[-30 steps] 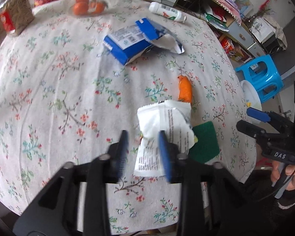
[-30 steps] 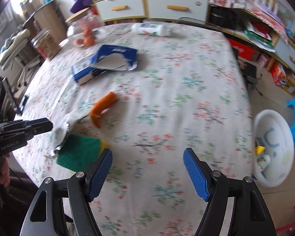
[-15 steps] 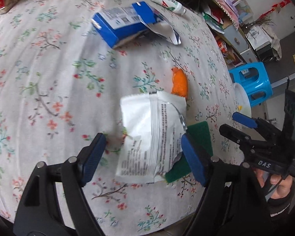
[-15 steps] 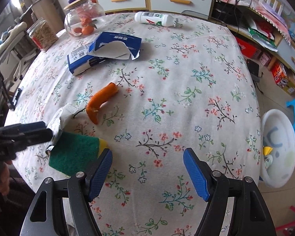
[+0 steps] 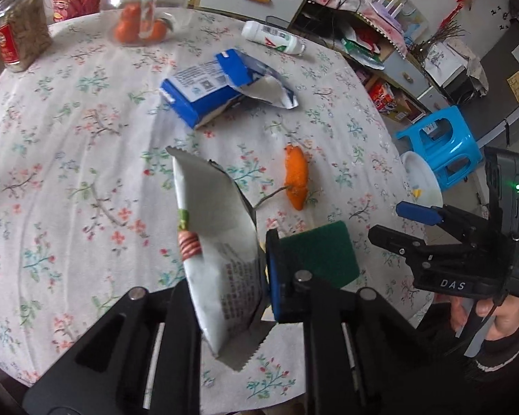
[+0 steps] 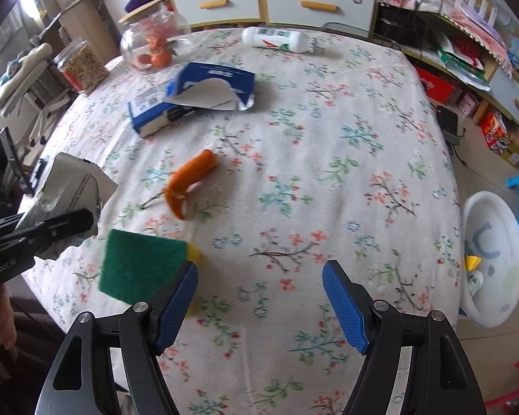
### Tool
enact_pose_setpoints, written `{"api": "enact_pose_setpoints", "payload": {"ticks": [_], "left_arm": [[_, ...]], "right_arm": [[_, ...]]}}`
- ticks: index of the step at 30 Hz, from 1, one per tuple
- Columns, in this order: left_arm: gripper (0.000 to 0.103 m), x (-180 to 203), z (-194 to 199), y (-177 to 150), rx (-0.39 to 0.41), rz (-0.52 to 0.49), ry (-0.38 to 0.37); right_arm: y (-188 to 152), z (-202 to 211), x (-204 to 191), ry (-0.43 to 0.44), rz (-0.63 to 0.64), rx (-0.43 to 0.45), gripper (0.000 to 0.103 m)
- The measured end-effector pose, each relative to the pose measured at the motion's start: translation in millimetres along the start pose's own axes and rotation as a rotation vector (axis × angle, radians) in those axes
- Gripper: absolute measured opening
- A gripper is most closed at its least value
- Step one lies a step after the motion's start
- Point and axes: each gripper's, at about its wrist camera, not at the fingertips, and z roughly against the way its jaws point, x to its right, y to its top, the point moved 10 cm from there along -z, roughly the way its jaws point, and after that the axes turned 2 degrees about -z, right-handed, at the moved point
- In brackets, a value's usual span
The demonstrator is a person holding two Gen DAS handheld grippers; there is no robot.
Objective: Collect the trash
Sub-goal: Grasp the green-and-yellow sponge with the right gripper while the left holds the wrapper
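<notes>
Left gripper (image 5: pixel 230 287) jaws just closed, clamped on the white wrapper (image 5: pixel 218 242), which stands up off the table (image 5: pixel 69 145) beside the green sponge (image 5: pixel 320 254). Wrapper looks light, crinkly, floppy; lower-edge grip seems fine. Left pad hidden behind it. Right gripper (image 6: pixel 259 306) jaws wide, empty, past the sponge. Beyond the sponge: orange peel (image 5: pixel 297 178), then the torn blue carton (image 5: pixel 221 86). White basin (image 6: pixel 491 256) on the floor, contents unclear.

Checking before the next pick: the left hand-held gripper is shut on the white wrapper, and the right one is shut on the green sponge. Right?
Half right. The left hand-held gripper is shut on the white wrapper, but the right hand-held gripper is open and holds nothing; the green sponge lies on the table beside its left finger. The right wrist view shows it.
</notes>
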Motion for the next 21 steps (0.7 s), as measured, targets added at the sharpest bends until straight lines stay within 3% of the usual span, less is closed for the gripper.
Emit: {"api": "enact_pose_setpoints", "payload": {"ticks": [3, 12, 15, 21], "left_arm": [[0.017, -16.3, 0.2, -5.7, -0.009, 0.014, 0.064], [0.017, -34.7, 9.9, -16.2, -0.005, 0.046, 0.098], [0.017, -39.4, 11.6, -18.5, -0.005, 0.042, 0.114], [0.017, -54.7, 14.3, -25.1, -0.013, 0.062, 0.133]], "right_arm": [[-0.2, -3.3, -17.1, 0.024, 0.022, -0.007, 0.076], [-6.5, -24.4, -75.7, 0.151, 0.037, -0.078, 0.076], [-7.0, -32.4, -88.2, 0.189, 0.013, -0.107, 0.091], [-2.9, -45.2, -96.4, 0.144, 0.014, -0.103, 0.095]]}}
